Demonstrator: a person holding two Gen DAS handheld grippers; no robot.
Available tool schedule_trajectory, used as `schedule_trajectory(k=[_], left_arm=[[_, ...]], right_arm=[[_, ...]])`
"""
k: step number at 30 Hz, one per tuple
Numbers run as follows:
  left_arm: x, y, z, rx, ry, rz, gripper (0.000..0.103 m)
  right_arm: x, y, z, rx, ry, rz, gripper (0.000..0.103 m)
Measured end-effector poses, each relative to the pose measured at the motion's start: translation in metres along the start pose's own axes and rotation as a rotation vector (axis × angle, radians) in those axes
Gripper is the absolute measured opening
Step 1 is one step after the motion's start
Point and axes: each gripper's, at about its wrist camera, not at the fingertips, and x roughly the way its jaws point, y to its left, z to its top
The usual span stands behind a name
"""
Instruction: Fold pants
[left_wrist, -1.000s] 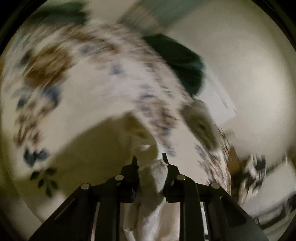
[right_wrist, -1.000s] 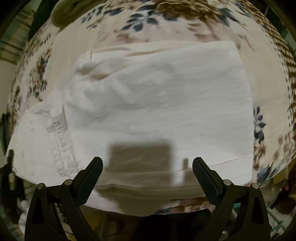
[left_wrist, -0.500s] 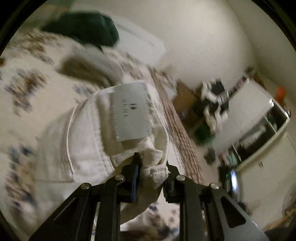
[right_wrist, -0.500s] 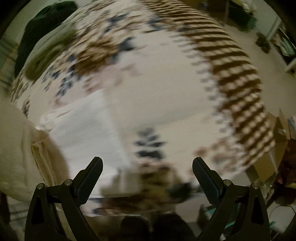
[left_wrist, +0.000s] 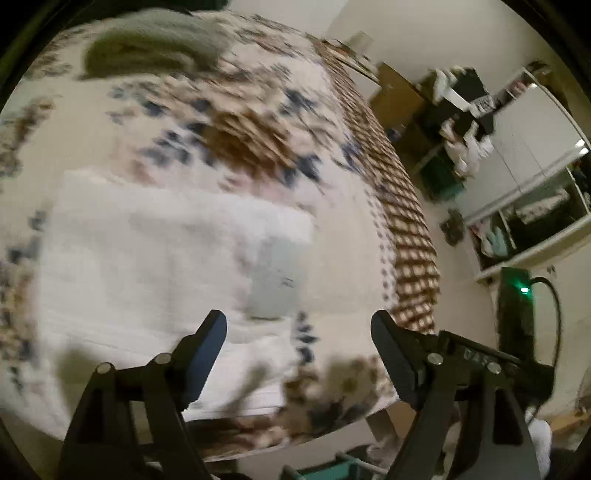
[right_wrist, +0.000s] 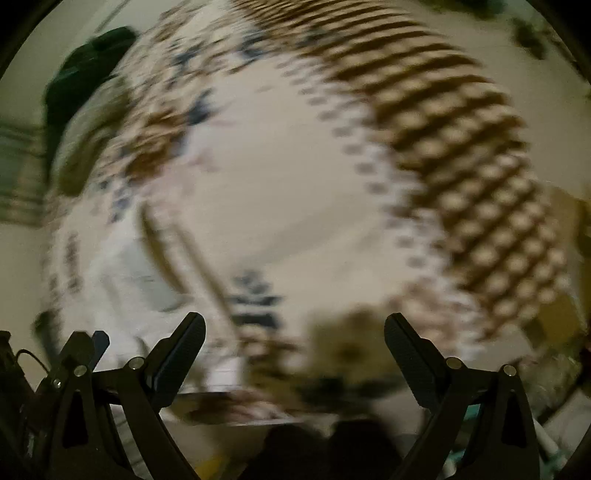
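Left wrist: left claw now wide, pants released onto bedspread; right claw wide.

floral bedspread covers bed; folded white pants lie flat on it, olive cloth beyond.

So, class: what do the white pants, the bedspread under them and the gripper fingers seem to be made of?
Pants: white woven cloth, probably cotton; matte, soft folded edges, though blurred.
Bedspread: printed fabric, matte, with brown and blue flowers and a checked border.
Left gripper fingers: black, rigid, probably plastic, with metal pins; pads look dull, perhaps rubber.
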Motion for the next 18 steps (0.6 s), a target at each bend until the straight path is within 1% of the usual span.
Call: schedule_trajectory(k=[1, 2, 4, 5, 8, 9, 10, 11, 12, 13, 16, 17, 18], left_arm=[[-0.004, 0.010, 0.000, -0.004, -0.013, 0.029, 0.080], [-0.013, 0.024, 0.003, -0.013, -0.025, 0.075, 0.084], [-0.024, 0.053, 0.005, -0.030, -0.045, 0.169, 0.086], [-0.030, 0.073, 0.006, -0.044, -0.060, 0.244, 0.087], [-0.028, 0.120, 0.005, -0.094, -0.031, 0.352, 0.087], [-0.027, 0.129, 0.005, -0.107, -0.029, 0.372, 0.087], [-0.026, 0.139, 0.004, -0.120, -0.025, 0.383, 0.087], [-0.025, 0.150, 0.004, -0.130, -0.019, 0.396, 0.087], [-0.024, 0.154, 0.006, -0.133, -0.019, 0.406, 0.087], [-0.023, 0.157, 0.007, -0.139, -0.019, 0.407, 0.087], [-0.027, 0.166, 0.013, -0.188, -0.031, 0.370, 0.087], [-0.027, 0.168, 0.016, -0.210, -0.038, 0.335, 0.087], [-0.028, 0.169, 0.019, -0.224, -0.041, 0.319, 0.087]], right_arm=[[0.008, 0.012, 0.004, -0.024, 0.018, 0.060, 0.099], [0.015, 0.022, 0.007, -0.043, 0.036, 0.106, 0.099], [0.036, 0.045, 0.015, -0.070, 0.051, 0.202, 0.099], [0.043, 0.054, 0.017, -0.085, 0.056, 0.219, 0.099], [0.076, 0.083, 0.027, -0.123, 0.062, 0.285, 0.098], [0.083, 0.088, 0.028, -0.129, 0.065, 0.297, 0.083], [0.091, 0.094, 0.029, -0.139, 0.069, 0.284, 0.039], [0.095, 0.098, 0.028, -0.145, 0.074, 0.262, 0.022], [0.093, 0.102, 0.026, -0.152, 0.058, 0.230, 0.016], [0.085, 0.107, 0.022, -0.169, 0.026, 0.220, 0.013], [0.057, 0.111, 0.016, -0.212, -0.014, 0.189, 0.012], [0.044, 0.106, 0.013, -0.211, -0.029, 0.170, 0.012], [0.034, 0.096, 0.016, -0.198, -0.035, 0.158, 0.012]])
